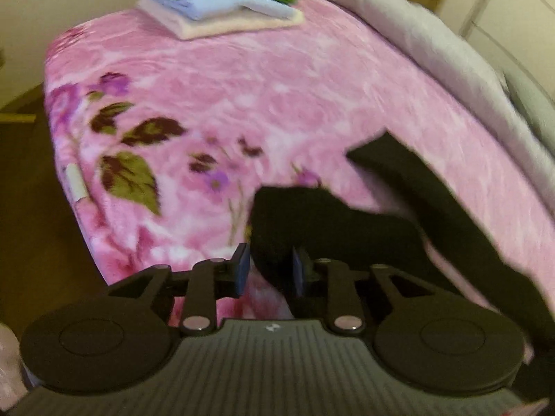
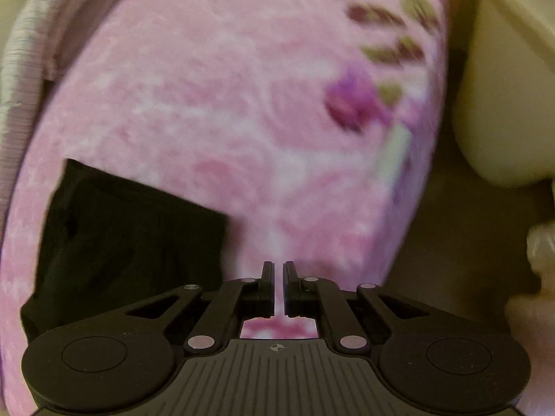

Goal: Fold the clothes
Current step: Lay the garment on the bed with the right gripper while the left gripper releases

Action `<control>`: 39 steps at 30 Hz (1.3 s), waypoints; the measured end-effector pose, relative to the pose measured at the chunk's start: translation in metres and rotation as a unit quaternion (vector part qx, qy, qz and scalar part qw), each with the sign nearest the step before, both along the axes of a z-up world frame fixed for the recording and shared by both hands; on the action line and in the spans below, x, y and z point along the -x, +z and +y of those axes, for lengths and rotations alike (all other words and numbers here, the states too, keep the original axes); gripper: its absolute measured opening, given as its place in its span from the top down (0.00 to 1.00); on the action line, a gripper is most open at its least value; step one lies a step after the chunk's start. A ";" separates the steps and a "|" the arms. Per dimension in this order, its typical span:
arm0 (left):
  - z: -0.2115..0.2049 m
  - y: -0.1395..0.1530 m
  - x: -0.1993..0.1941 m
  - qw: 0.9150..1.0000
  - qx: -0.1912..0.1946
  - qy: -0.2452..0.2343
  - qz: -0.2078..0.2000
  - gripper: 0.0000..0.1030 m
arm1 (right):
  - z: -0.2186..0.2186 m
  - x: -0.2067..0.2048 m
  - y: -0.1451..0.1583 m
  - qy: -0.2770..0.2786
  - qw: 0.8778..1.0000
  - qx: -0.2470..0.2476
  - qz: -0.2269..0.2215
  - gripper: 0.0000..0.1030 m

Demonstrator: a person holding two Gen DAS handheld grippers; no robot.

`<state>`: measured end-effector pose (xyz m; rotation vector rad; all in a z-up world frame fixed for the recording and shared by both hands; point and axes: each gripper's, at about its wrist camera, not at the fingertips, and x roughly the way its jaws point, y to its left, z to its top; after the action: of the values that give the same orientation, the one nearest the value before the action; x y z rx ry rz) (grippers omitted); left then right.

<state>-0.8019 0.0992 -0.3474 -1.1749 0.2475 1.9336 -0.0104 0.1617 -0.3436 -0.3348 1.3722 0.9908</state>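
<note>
A black garment lies on the pink flowered blanket at the near right. My left gripper is open, its fingers apart, with an edge of the black cloth between and just beyond them; no grip shows. In the right wrist view the same black garment lies flat at the left. My right gripper has its jaws almost together with a thin gap and nothing between them, over bare blanket to the right of the cloth. Both views are blurred.
A stack of folded clothes, green, blue and cream with a dark piece on top, sits at the blanket's far end. A grey-white cover runs along the right. Brown floor lies left; a cream object stands right of the bed.
</note>
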 end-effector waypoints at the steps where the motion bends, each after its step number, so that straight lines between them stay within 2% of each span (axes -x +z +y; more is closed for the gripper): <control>1: 0.001 0.002 0.003 1.000 -0.010 0.012 -0.008 0.78 | 0.004 0.005 0.003 0.009 1.000 -0.009 0.004 0.95; 5: 0.007 -0.017 0.016 0.996 0.003 0.063 -0.064 0.75 | 0.019 0.036 0.004 0.055 0.997 -0.035 0.029 0.95; 7: 0.003 -0.033 0.025 0.987 0.004 0.109 -0.116 0.74 | 0.026 0.048 -0.001 0.081 0.995 -0.034 0.036 0.95; 8: 0.000 -0.036 0.028 0.983 -0.015 0.125 -0.132 0.75 | 0.028 0.053 -0.004 0.088 0.995 -0.030 0.040 0.95; 9: -0.001 -0.031 0.027 0.983 -0.042 0.121 -0.128 0.85 | 0.028 0.055 -0.006 0.088 0.995 -0.026 0.045 0.95; 11: -0.004 -0.021 0.026 0.982 -0.096 0.113 -0.120 0.92 | 0.029 0.057 -0.010 0.083 0.995 -0.020 0.055 0.95; 12: -0.004 -0.012 0.022 0.983 -0.118 0.092 -0.105 0.94 | 0.029 0.056 -0.011 0.080 0.995 -0.018 0.056 0.95; 13: -0.002 0.003 0.014 0.987 -0.133 0.045 -0.071 0.95 | 0.028 0.056 -0.010 0.077 0.995 -0.016 0.056 0.95; 14: -0.002 0.011 0.010 0.990 -0.134 0.018 -0.045 0.95 | 0.028 0.056 -0.010 0.076 0.995 -0.015 0.056 0.95; 16: -0.008 0.006 0.014 0.996 -0.089 0.025 -0.021 0.93 | 0.029 0.059 -0.007 0.083 0.995 -0.016 0.052 0.95; 18: -0.014 0.001 0.019 0.999 -0.043 0.031 0.003 0.75 | 0.032 0.064 -0.006 0.090 0.995 -0.014 0.047 0.95; 19: -0.017 -0.001 0.021 0.999 -0.021 0.035 0.016 0.74 | 0.034 0.068 -0.006 0.093 0.994 -0.013 0.046 0.95; 21: -0.024 -0.006 0.027 0.998 0.021 0.054 0.032 0.80 | 0.036 0.074 -0.007 0.109 0.993 -0.010 0.041 0.95; 23: -0.037 -0.014 0.041 0.991 0.044 0.129 0.012 0.80 | 0.039 0.078 -0.006 0.117 0.993 -0.009 0.033 0.95; 24: -0.040 -0.014 0.043 0.988 0.046 0.146 0.004 0.80 | 0.040 0.080 -0.006 0.121 0.992 -0.009 0.029 0.95; 27: -0.037 0.003 0.021 0.995 0.004 0.096 -0.007 0.80 | 0.044 0.086 -0.005 0.132 0.991 -0.008 0.018 0.95; 28: -0.031 0.007 0.008 0.998 0.001 0.069 -0.010 0.78 | 0.045 0.088 -0.004 0.136 0.991 -0.008 0.014 0.95; 32: -0.010 0.002 -0.037 0.998 0.012 0.014 -0.052 0.77 | 0.054 0.099 0.001 0.170 0.985 -0.020 -0.016 0.95; 36: 0.006 -0.009 -0.074 0.996 0.038 0.008 -0.081 0.78 | 0.069 0.112 0.011 0.228 0.971 -0.042 -0.056 0.95; 39: 0.015 -0.006 -0.095 0.994 0.034 -0.002 -0.101 0.77 | 0.078 0.107 0.008 0.237 0.971 -0.033 -0.015 0.95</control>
<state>-0.7066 0.1137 -0.3535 -1.4037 0.2074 1.7994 -0.1175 0.2399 -0.3355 -0.6443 1.2523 1.4127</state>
